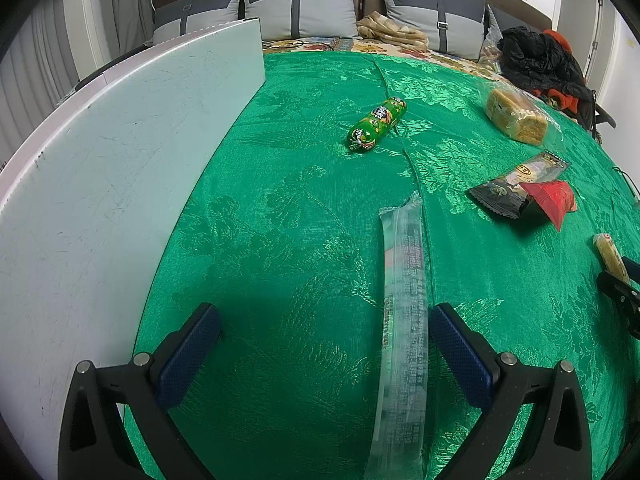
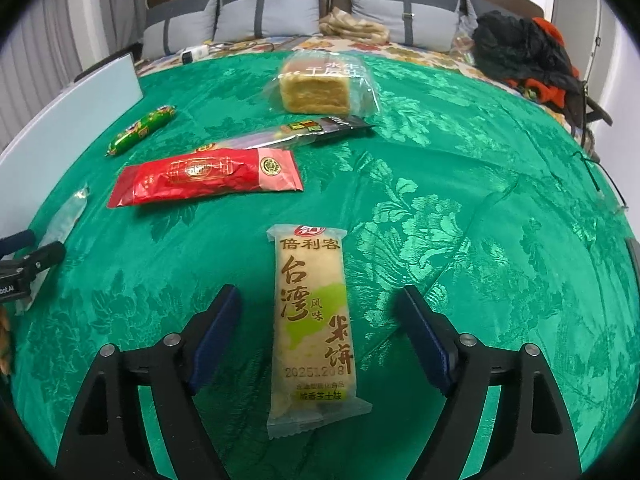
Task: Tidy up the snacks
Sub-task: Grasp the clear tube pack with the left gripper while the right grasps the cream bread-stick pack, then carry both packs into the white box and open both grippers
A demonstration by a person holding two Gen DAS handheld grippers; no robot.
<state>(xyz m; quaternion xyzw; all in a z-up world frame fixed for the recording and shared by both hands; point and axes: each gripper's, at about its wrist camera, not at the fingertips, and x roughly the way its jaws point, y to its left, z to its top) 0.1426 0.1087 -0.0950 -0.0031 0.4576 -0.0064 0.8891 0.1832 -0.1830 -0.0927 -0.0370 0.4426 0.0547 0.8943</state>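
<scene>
Green cloth (image 2: 440, 160) is spread over the bed. Both claws are held wide open — the right claw (image 2: 320, 340) around a rice cracker pack (image 2: 312, 320), untouched, the left claw (image 1: 324, 344) beside a clear long packet (image 1: 404, 320). Farther off, a red packet (image 2: 204, 178), a green sausage (image 1: 376, 124) and bagged bread (image 2: 316, 88) are laid out.

left gripper (image 1: 324, 320): jaws wide apart | clear long packet (image 1: 402, 320): lies just inside right finger, perhaps touching | green sausage (image 1: 377, 124): farther off on green cloth (image 1: 280, 220)
</scene>
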